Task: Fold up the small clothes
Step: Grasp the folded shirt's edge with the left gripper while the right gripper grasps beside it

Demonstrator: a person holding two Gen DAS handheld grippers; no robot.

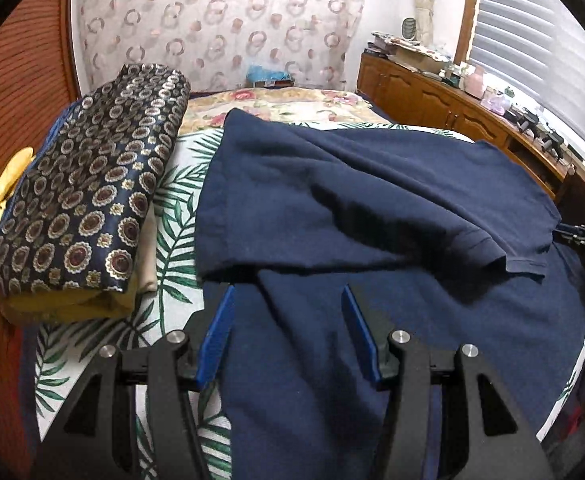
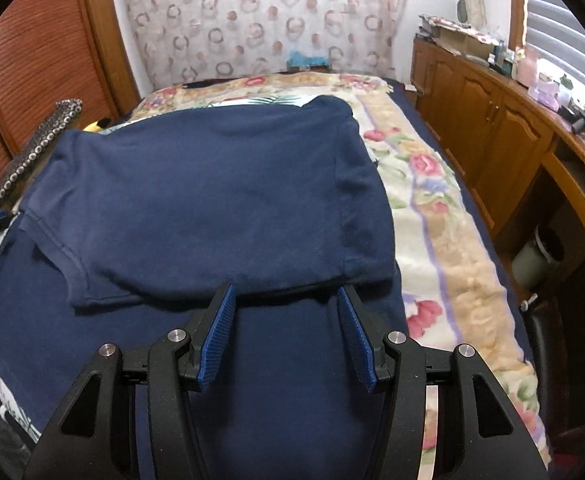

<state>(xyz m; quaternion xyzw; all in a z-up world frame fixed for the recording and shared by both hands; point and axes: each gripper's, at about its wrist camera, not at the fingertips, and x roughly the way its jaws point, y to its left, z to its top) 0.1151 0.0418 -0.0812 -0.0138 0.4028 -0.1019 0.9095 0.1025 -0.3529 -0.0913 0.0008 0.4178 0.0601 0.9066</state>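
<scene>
The left gripper [image 1: 288, 292] has its jaws spread about halfway, with nothing pinched between them; its blue pads [image 1: 219, 332] hang just above the near part of the shirt, and contact with the cloth cannot be told. The right gripper [image 2: 286, 292] stands the same way, jaws half spread and empty, its ribbed blue pads [image 2: 216, 340] poised over the lower layer just in front of the folded edge.

The navy-blue knit short-sleeved shirt [image 1: 372, 208] lies spread on the bed [image 2: 432, 208], on top of a white sheet printed with green palm leaves [image 1: 176, 200]. Its far portion is doubled back over the near portion, so two layers show, with a shadowed fold edge running across just ahead of both grippers. One ribbed sleeve hem [image 1: 504, 256] lies on the upper layer toward the middle of the garment. The cloth is soft and lightly rumpled, with shallow creases.

Beside the shirt, along the bed's left side, sits one folded stack of dark blue fabric patterned with gold and maroon medallions [image 1: 92, 188], resting on yellow cloth [image 1: 72, 300]. One cream blanket with pink flowers [image 2: 424, 168] covers the bed's far and right parts. A wooden cabinet [image 2: 492, 120] runs along the right wall.

Counted: one shirt, two grippers, one patterned stack, one blanket.
</scene>
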